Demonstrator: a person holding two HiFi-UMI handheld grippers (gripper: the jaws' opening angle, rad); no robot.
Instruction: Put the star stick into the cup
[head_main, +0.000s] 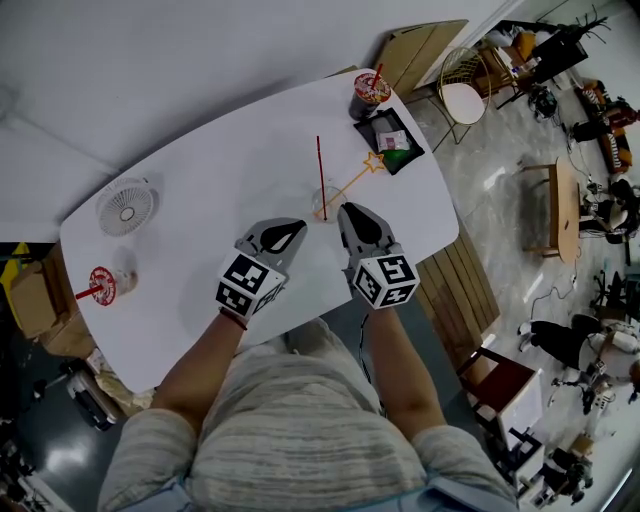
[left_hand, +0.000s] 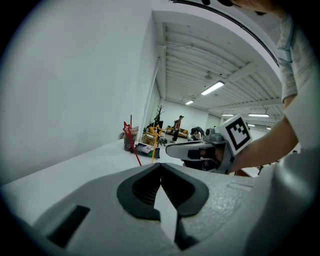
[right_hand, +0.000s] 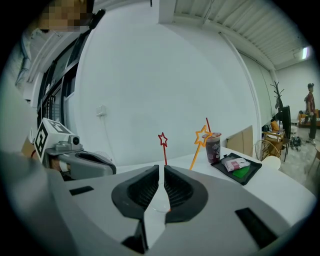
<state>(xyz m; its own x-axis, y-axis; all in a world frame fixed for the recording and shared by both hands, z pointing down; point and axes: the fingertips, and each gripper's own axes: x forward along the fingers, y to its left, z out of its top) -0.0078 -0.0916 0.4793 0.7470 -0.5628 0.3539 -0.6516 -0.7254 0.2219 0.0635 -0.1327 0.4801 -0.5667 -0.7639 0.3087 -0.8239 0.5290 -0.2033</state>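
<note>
Looking down, I see the red star stick (head_main: 320, 170) standing straight up in the clear cup (head_main: 327, 204), at 11 o'clock just beside my right gripper (head_main: 347, 209), the nearer one. Its jaws are a thin slit apart and hold nothing. My left gripper (head_main: 295, 229) is closed and empty. An orange star stick (head_main: 352, 180) leans toward 2 o'clock. The see-through cup is hard to make out.

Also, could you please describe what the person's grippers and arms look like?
The left gripper and right gripper share a design: light grey, wedge-shaped bodies with black ribbed pads lining the jaws. At the rear of each sits a white cube printed with black square markers. The person wears a pale, finely striped short-sleeved top, leaving the forearms bare.
</note>
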